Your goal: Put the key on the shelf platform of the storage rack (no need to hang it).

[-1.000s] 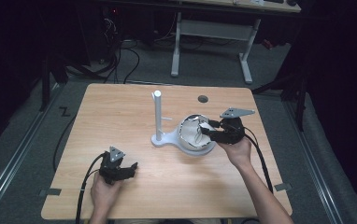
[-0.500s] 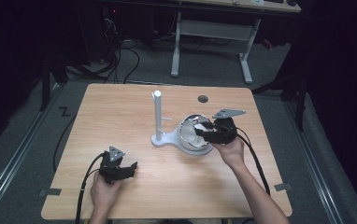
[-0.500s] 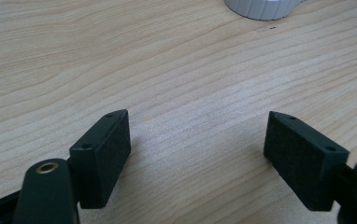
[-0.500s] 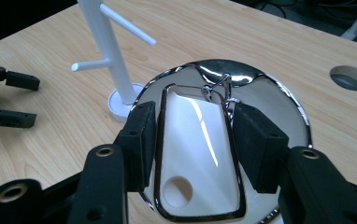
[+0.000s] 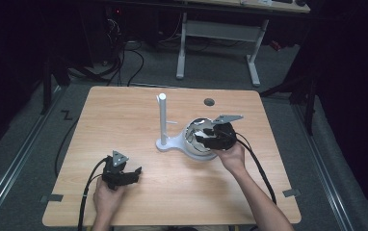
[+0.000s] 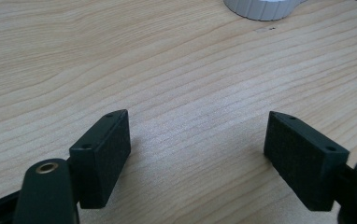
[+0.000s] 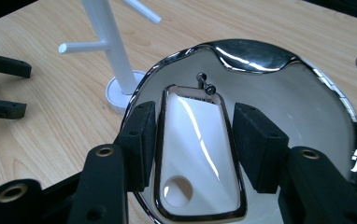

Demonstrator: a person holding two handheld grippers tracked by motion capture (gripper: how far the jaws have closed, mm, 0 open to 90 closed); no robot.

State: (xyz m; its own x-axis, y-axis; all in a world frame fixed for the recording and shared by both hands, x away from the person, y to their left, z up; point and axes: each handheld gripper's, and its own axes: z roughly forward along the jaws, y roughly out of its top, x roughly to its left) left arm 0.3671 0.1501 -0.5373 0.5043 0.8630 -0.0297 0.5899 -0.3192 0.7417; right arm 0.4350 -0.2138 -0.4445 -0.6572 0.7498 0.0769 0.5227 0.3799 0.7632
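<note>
We see a table (image 5: 124, 120) of pale wood, its grain running in fine lines, the finish smooth and matt. On it the stand (image 5: 163, 120) looks like white plastic, smooth with a dull sheen, and its round foot (image 6: 260, 8) is ribbed along the edge. The bowl (image 7: 279, 84) is polished metal, mirror-bright, and throws back distorted highlights. The handle (image 7: 200, 154) inside it has a chromed, glossy rim. The left gripper (image 6: 197, 154) and right gripper (image 7: 200, 140) are matt black plastic, their pads (image 6: 116, 149) finely grained like foam or rubber.
</note>
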